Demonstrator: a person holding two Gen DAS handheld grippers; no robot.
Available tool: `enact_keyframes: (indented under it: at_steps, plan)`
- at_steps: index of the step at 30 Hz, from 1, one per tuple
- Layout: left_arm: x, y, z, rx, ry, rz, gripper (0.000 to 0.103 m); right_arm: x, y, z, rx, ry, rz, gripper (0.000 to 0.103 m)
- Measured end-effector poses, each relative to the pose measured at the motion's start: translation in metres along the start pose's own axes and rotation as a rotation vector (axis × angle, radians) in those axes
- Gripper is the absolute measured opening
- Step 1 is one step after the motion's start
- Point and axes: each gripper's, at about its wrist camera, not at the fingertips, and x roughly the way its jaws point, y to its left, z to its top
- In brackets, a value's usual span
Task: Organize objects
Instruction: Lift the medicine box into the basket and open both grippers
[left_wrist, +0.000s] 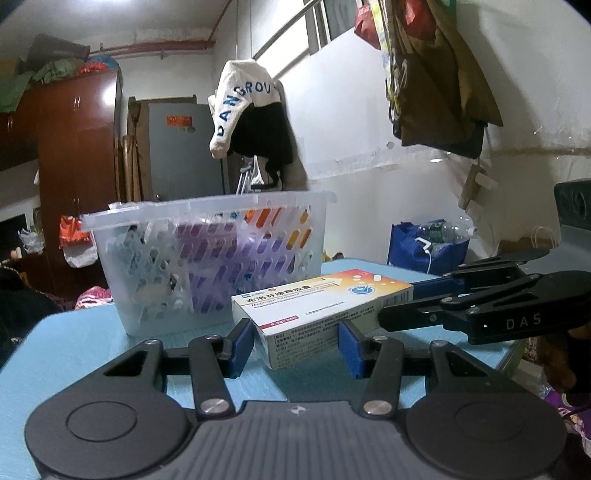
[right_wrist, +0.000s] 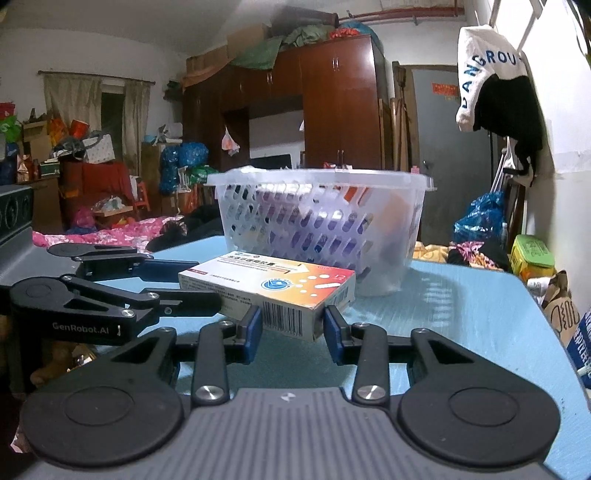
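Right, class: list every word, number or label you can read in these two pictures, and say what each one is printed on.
"DANGROU": white cloth hanging on the wall.
"DAS": right hand-held gripper, seen from the left wrist.
"GenRobot.AI": left hand-held gripper, seen from the right wrist.
"12": top of the medicine box.
Chinese title and small print on the box: too small or blurred to read.
Red sign on the grey door: blurred.

White walls (left_wrist: 369, 110), dark wood wardrobe (right_wrist: 332, 96), grey door (left_wrist: 184, 147), curtained window (right_wrist: 110, 107), blue tabletop (right_wrist: 461, 314), cluttered rm
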Motion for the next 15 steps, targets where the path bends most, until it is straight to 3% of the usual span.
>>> enact_keyframes:
  at_steps: [7, 12, 15]
  plan:
    - [-0.021, 0.007, 0.028, 0.019, -0.081, 0.024, 0.053, -0.01, 0.013, 0.034, -0.042, -0.064, -0.01, 0.04]
    - [-0.02, 0.026, 0.084, 0.061, -0.159, 0.068, 0.053, -0.001, 0.015, 0.092, -0.086, -0.13, -0.026, 0.04]
    - [0.0, 0.046, 0.12, 0.064, -0.176, 0.084, 0.053, 0.02, 0.001, 0.129, -0.06, -0.142, -0.014, 0.04]
